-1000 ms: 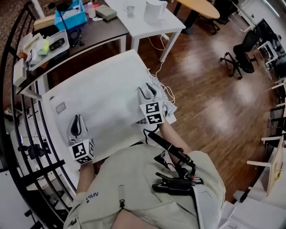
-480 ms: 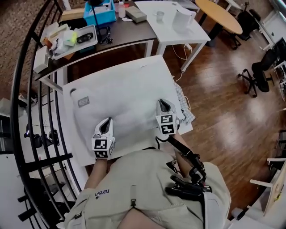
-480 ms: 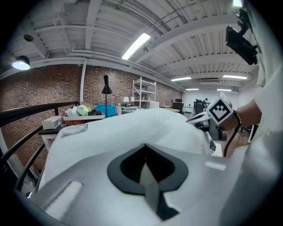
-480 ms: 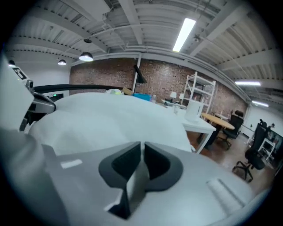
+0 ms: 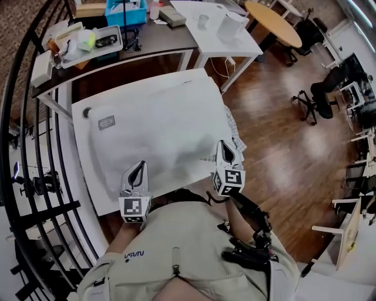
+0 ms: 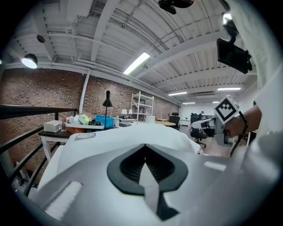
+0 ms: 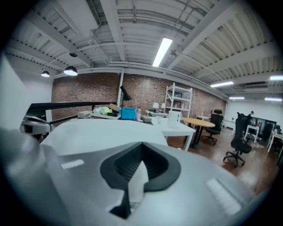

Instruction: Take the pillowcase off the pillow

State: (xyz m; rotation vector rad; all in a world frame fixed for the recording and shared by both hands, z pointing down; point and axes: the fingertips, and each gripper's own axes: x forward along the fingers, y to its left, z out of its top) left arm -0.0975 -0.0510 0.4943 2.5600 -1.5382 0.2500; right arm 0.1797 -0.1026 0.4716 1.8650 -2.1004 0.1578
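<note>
A white pillow in its white pillowcase point(image 5: 153, 132) lies across a white table point(image 5: 80, 154), a small label point(image 5: 106, 123) on its far left part. My left gripper point(image 5: 137, 169) is at the near edge of the pillowcase, shut on a fold of the white fabric point(image 6: 148, 185). At the near right corner my right gripper point(image 5: 224, 147) has just closed its jaws, and a strip of white pillowcase fabric point(image 7: 136, 181) is pinched between them. In both gripper views the pillowcase point(image 7: 101, 132) bulges ahead of the jaws.
A checked cloth point(image 5: 236, 132) hangs at the table's right edge. Beyond stand a dark desk with a blue bin point(image 5: 126, 10), a white table with a jug point(image 5: 230, 24) and a round wooden table point(image 5: 276, 14). A black railing point(image 5: 26, 176) runs along the left; office chairs point(image 5: 328, 91) stand at the right.
Both grippers have drawn back toward the person along the near edge of the pillow. The right one has come off the right corner area and now pinches fabric.
</note>
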